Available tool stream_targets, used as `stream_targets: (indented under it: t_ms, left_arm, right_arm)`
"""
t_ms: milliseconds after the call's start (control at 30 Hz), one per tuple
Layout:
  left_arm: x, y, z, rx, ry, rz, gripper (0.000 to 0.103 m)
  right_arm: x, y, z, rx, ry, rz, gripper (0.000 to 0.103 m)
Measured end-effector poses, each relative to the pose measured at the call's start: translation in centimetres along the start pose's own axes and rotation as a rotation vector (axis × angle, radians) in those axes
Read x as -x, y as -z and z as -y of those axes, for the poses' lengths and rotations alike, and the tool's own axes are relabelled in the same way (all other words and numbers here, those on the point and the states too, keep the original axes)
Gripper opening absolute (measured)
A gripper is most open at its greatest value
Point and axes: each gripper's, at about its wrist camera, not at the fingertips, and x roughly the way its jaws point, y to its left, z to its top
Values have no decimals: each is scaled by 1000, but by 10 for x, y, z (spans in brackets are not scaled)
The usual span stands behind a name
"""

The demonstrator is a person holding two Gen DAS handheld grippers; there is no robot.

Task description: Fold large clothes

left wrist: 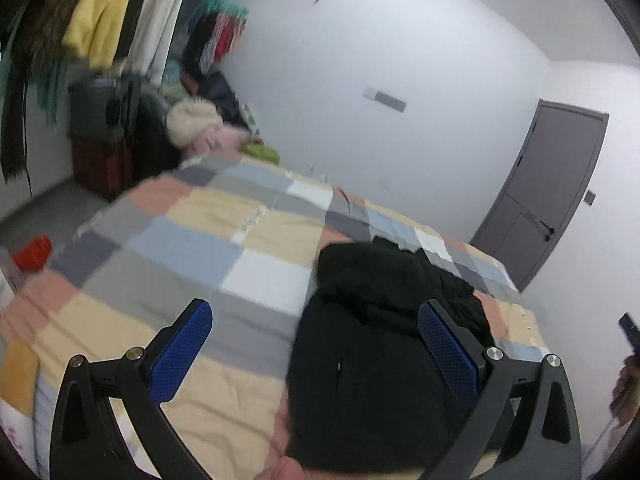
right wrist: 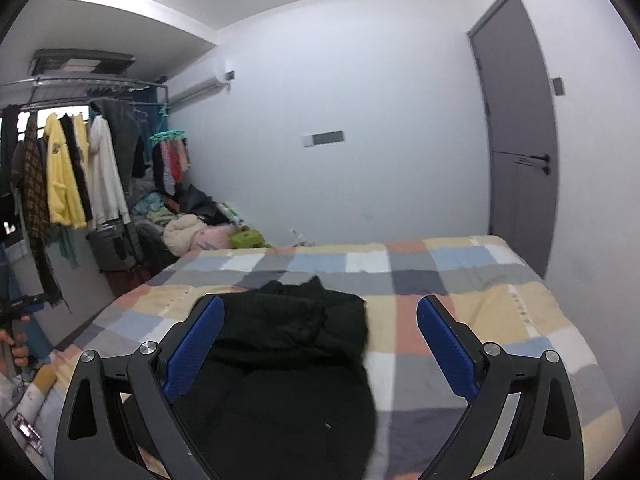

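A black garment (left wrist: pixel 372 360) lies bunched and partly folded on the checked quilt (left wrist: pixel 192 248) of a bed. In the right wrist view the black garment (right wrist: pixel 280 368) spreads from the middle of the bed toward the near edge. My left gripper (left wrist: pixel 316 312) is open and empty, held above the near part of the bed, with the garment under its right finger. My right gripper (right wrist: pixel 320 308) is open and empty, above the garment, which lies under its left finger.
A clothes rack (right wrist: pixel 80 168) with hanging coats stands at the left, with a pile of clothes (right wrist: pixel 188 228) beyond the bed. A grey door (right wrist: pixel 520 152) is at the right. A red object (left wrist: pixel 34 252) lies on the floor at the left.
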Motion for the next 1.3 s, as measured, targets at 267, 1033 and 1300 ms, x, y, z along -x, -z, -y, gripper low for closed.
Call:
stream_targets:
  t_ms: [267, 1033, 1300]
  left_arm:
    - [-58, 68, -48, 130, 131, -213, 103]
    - [-213, 209, -57, 357, 420, -532, 81]
    - [-199, 198, -51, 370, 556, -479, 81]
  right_arm:
    - [-14, 75, 54, -207, -44, -125, 97]
    - [-129, 290, 59, -605, -249, -554, 79]
    - [-122, 279, 44, -580, -356, -500, 79]
